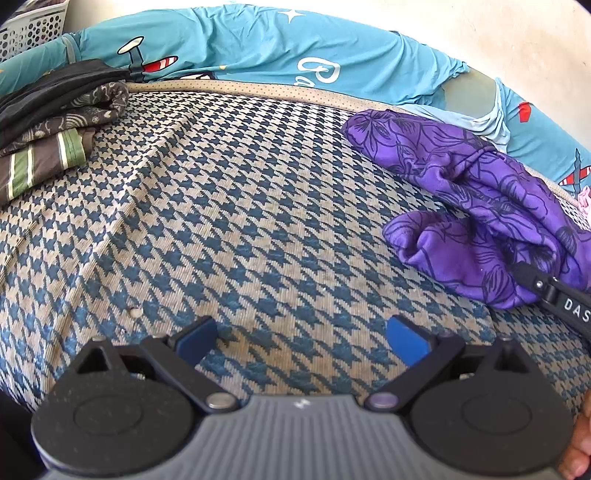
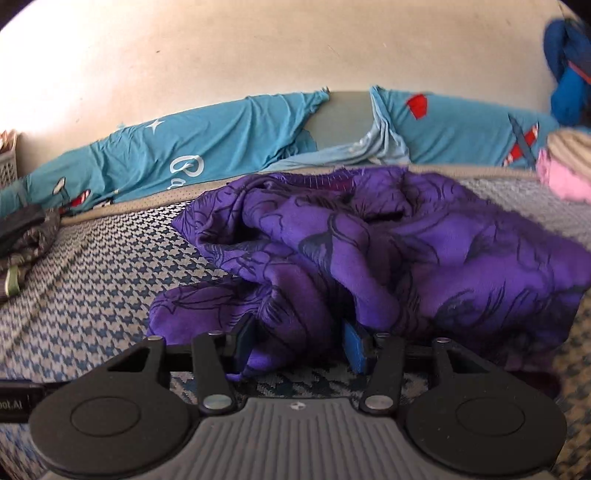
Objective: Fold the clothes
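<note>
A crumpled purple garment [image 2: 388, 243] with a dark flower print lies on the houndstooth bedcover [image 2: 92, 295]. My right gripper [image 2: 300, 345] is at its near edge, and a bunched fold of the purple cloth fills the gap between the blue pads [image 2: 354, 347]. In the left wrist view the same purple garment [image 1: 461, 199] lies to the right, with a black finger of the right gripper [image 1: 546, 284] against it. My left gripper [image 1: 301, 338] hovers open over the bare bedcover [image 1: 240, 221], with nothing between its fingers.
A folded stack of dark and striped clothes [image 1: 55, 122] sits at the far left of the bed. A teal printed sheet [image 1: 258, 48] runs along the wall behind. A white basket [image 1: 33, 26] stands in the far left corner. Pink cloth [image 2: 561, 181] lies at the far right.
</note>
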`<state>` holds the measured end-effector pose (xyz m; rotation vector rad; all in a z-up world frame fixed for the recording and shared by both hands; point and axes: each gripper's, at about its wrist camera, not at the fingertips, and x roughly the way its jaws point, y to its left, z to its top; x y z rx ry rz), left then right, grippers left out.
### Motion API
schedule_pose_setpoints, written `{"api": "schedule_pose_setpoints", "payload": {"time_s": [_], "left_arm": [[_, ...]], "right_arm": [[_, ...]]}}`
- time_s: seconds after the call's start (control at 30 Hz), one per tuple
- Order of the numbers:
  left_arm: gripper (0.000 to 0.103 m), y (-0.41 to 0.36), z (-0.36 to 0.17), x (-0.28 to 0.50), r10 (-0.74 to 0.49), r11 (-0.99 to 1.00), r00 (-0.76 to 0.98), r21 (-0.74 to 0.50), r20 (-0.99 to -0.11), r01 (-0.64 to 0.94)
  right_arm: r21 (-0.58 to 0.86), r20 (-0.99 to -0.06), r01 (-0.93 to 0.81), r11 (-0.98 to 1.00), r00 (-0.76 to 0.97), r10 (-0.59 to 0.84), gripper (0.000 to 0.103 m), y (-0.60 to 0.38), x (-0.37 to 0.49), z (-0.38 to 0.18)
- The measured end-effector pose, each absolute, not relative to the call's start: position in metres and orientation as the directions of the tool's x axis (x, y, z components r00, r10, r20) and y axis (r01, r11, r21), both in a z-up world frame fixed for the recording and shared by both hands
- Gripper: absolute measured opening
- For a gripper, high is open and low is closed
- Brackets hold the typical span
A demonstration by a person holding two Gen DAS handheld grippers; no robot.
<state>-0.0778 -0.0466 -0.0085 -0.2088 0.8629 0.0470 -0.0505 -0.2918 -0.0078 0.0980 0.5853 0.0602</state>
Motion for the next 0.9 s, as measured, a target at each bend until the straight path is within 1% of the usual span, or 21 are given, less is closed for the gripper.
{"api": "schedule_pose_setpoints", "payload": {"time_s": [0.03,0.07,0.1,0.13,0.2,0.33,0.57,0.63,0.67,0.77,0.83,0.9], "left_arm": [[0.099,-0.047,-0.009,-0.078,-0.044,0.979,0.651,-0.164,-0.758,-0.125],[0.099,-0.047,-0.009,-0.078,-0.045,0.978,0.65,-0.165,-0.758,-0.124],[0.099,-0.047,-0.009,-0.078,-0.046,0.978,0.65,-0.166,-0.758,-0.124],[0.099,-0.047,-0.009,-0.078,-0.045,0.979,0.65,-0.162,-0.758,-0.121],[0.099,-0.049,-0.01,-0.079,-0.037,0.983,0.65,-0.146,-0.759,-0.115],[0.099,-0.052,-0.012,-0.08,-0.009,0.988,0.653,-0.105,-0.758,-0.109],[0.1,-0.053,-0.015,-0.082,-0.002,0.991,0.657,-0.087,-0.754,-0.097],[0.1,-0.054,-0.017,-0.082,0.002,0.993,0.658,-0.078,-0.753,-0.092],[0.101,-0.055,-0.017,-0.082,0.004,0.993,0.658,-0.073,-0.753,-0.089],[0.103,-0.058,-0.019,-0.084,0.015,0.995,0.656,-0.055,-0.754,-0.085],[0.103,-0.061,-0.02,-0.085,0.026,0.997,0.656,-0.032,-0.754,-0.077],[0.103,-0.062,-0.021,-0.086,0.031,0.997,0.656,-0.023,-0.754,-0.073]], "right_arm": [[0.125,-0.55,-0.026,0.992,0.83,0.091,0.04,-0.292,-0.05,-0.009],[0.141,-0.551,-0.022,0.99,0.829,0.097,0.031,-0.293,-0.05,-0.009],[0.157,-0.553,-0.019,0.987,0.827,0.104,0.025,-0.294,-0.049,-0.01],[0.168,-0.552,-0.016,0.986,0.827,0.108,0.023,-0.294,-0.049,-0.01],[0.147,-0.537,-0.015,0.989,0.839,0.092,0.018,-0.289,-0.053,-0.008],[0.145,-0.482,0.0,0.989,0.873,0.071,0.015,-0.287,-0.064,0.007],[0.188,-0.365,0.014,0.982,0.929,0.057,0.011,-0.292,-0.091,0.05],[0.193,-0.338,-0.001,0.981,0.939,0.068,0.01,-0.294,-0.098,0.062],[0.195,-0.324,-0.01,0.981,0.943,0.074,0.004,-0.294,-0.101,0.068],[0.203,-0.269,-0.057,0.977,0.957,0.112,0.003,-0.292,-0.113,0.086],[0.242,-0.263,-0.085,0.967,0.953,0.15,0.003,-0.29,-0.12,0.092],[0.275,-0.289,-0.088,0.957,0.942,0.17,0.003,-0.287,-0.121,0.087]]}}
